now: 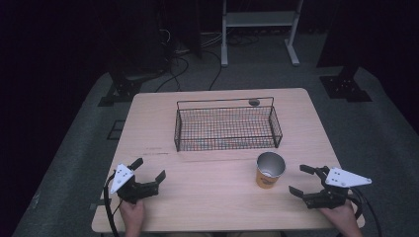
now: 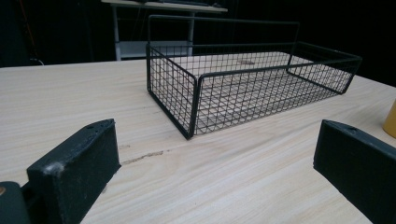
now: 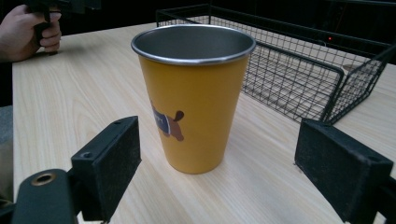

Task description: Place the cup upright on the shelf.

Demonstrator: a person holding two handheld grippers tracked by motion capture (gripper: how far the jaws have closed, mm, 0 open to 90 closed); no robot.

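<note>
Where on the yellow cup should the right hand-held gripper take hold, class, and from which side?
Grip the yellow cup across its mid-wall, coming in level from the right hand-held gripper's side. It stands upright, open end up, and tapers downward; the open jaws already straddle it, and nothing crowds it, the wire basket sitting apart behind.

No readable text, numbers or brand names anywhere. The yellow cup [image 3: 193, 98] carries a small printed cartoon figure in blue and brown on its side, but no letters on it can be made out.
</note>
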